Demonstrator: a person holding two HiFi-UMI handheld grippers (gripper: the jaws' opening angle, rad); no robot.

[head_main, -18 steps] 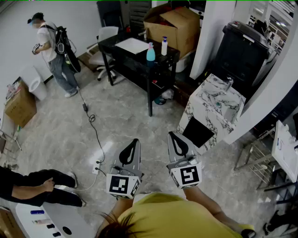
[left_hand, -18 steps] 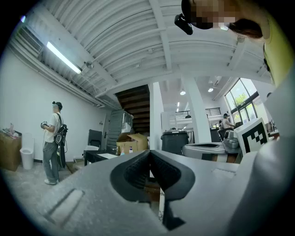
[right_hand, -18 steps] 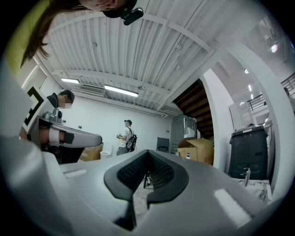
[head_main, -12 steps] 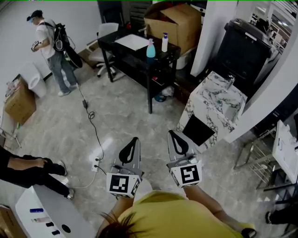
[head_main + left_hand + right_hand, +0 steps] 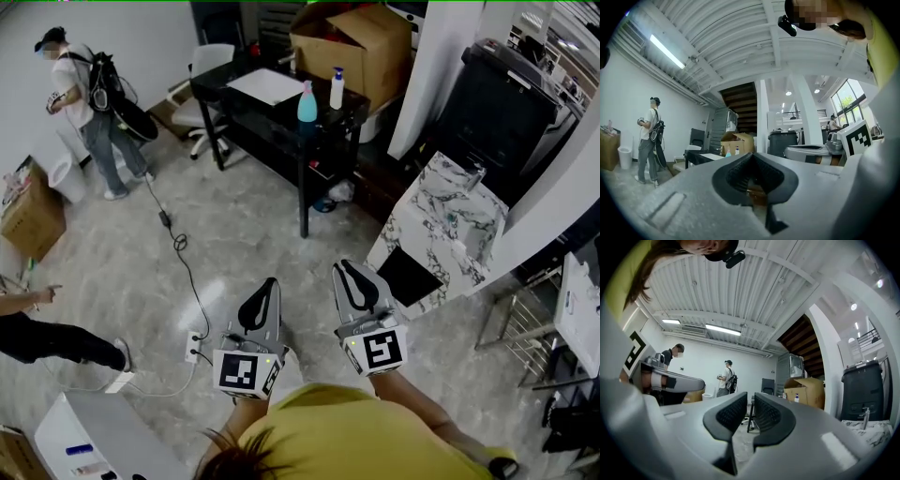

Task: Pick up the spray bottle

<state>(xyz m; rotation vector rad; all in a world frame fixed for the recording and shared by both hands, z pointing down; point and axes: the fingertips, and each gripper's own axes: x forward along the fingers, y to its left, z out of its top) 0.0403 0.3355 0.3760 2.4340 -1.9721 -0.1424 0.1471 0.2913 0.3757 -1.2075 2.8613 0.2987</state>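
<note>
A teal spray bottle point(image 5: 307, 102) stands upright near the front corner of a black table point(image 5: 246, 97) at the far side of the room, with a white bottle point(image 5: 337, 90) beside it. Both grippers are held level close to my body, far short of the table. My left gripper point(image 5: 269, 289) is shut with nothing in it. The right gripper point(image 5: 348, 274) shows only a thin slit between its pads and is empty too. In the left gripper view the teal spray bottle point(image 5: 728, 152) is small and distant above the left gripper point(image 5: 752, 158). The right gripper point(image 5: 750, 401) points towards the table.
A sheet of paper point(image 5: 265, 86) lies on the table and a cardboard box point(image 5: 361, 37) sits behind it. A marble-patterned counter point(image 5: 445, 225) stands to the right. A cable and power strip point(image 5: 195, 347) lie on the floor. A person with a backpack point(image 5: 84, 98) stands at far left.
The person with the backpack has shifted left. The person low at the left has moved mostly out of view. Both grippers hold the same place and the same closed jaws.
</note>
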